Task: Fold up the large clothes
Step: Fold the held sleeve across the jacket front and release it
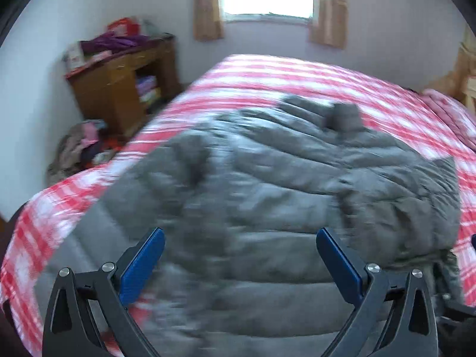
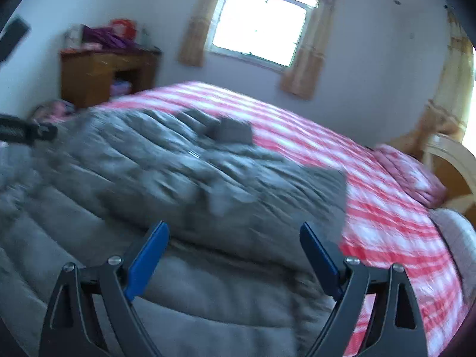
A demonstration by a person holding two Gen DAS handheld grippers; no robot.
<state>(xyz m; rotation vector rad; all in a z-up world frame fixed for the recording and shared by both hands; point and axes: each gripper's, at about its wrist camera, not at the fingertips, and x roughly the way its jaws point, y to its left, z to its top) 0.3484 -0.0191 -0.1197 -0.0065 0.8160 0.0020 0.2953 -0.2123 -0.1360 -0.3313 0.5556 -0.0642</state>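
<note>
A: Item, far left — wooden cabinet (image 1: pixel 119 89) against the wall, off the bed's left edge. Not my concern.

B: And the garment?

A: Grey quilted jacket (image 1: pixel 267 178), lying across the near half of the checked bedspread (image 1: pixel 297 71), its upper layer already doubled over towards the right edge. Both views are blurred, so the seams are hard to read.

B: Your fingers?

A: Left gripper (image 1: pixel 239 263) — spread wide, nothing pinched, jacket beneath. Right gripper (image 2: pixel 235 257) — likewise spread, holding nothing, over the folded edge.

B: The next fold, then?

A: I judge it best to take both layers at the near hem, level, and carry them together, so the padding doesn't slide.
</note>
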